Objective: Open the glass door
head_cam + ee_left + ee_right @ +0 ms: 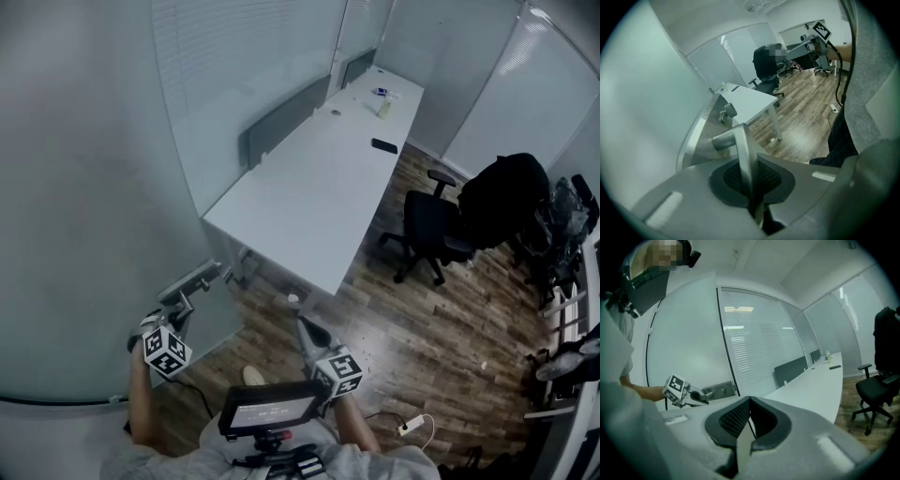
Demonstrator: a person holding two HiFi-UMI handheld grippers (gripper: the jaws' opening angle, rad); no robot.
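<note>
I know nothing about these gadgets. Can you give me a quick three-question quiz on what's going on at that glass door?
1. True or false: the left gripper is clamped on the door handle.
2. What does the right gripper hold? A) a phone B) nothing, jaws together C) a bottle
3. Fill in: the office chair nearest the white desk is coloured ____.

Key: 1 true; 2 B; 3 black.
</note>
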